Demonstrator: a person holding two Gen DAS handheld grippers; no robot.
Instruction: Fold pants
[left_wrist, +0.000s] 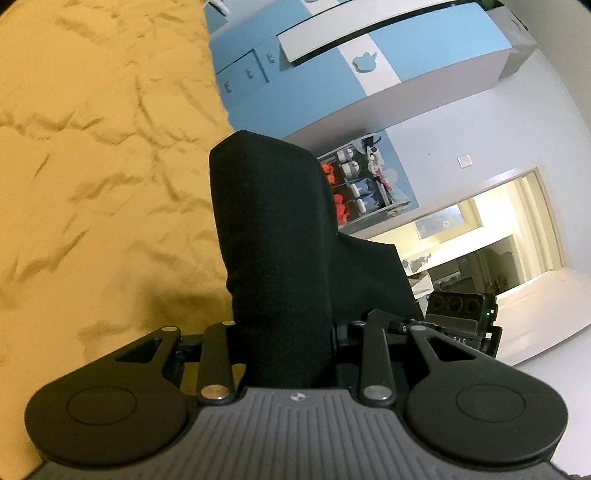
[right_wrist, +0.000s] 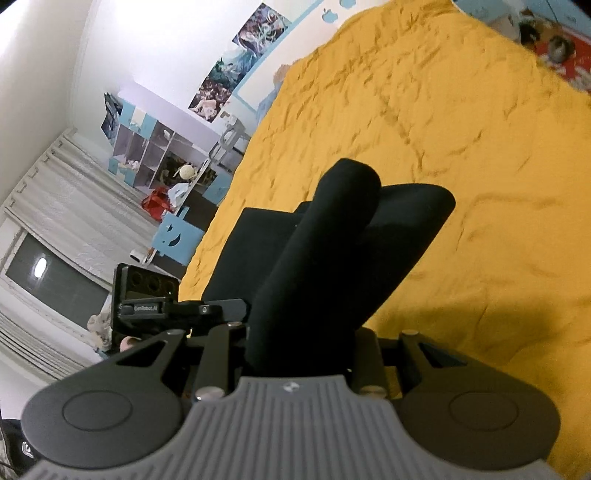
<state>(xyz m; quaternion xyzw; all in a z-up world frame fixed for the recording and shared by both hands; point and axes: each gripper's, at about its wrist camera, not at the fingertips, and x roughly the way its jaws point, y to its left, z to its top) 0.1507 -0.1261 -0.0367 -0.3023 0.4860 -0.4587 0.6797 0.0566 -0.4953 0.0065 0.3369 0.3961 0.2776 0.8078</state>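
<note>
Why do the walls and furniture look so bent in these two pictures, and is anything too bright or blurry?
Left wrist view: the fisheye lens bows the blue cabinet, and the lit doorway is washed out. Right wrist view: the wall glares white, the far edge of the yellow bedspread is blurred, and the black pants show almost no detail.

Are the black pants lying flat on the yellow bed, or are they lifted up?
Lifted up. Both grippers, left and right, pinch the black pants, whose doubled cloth stands above the yellow bedspread.
</note>
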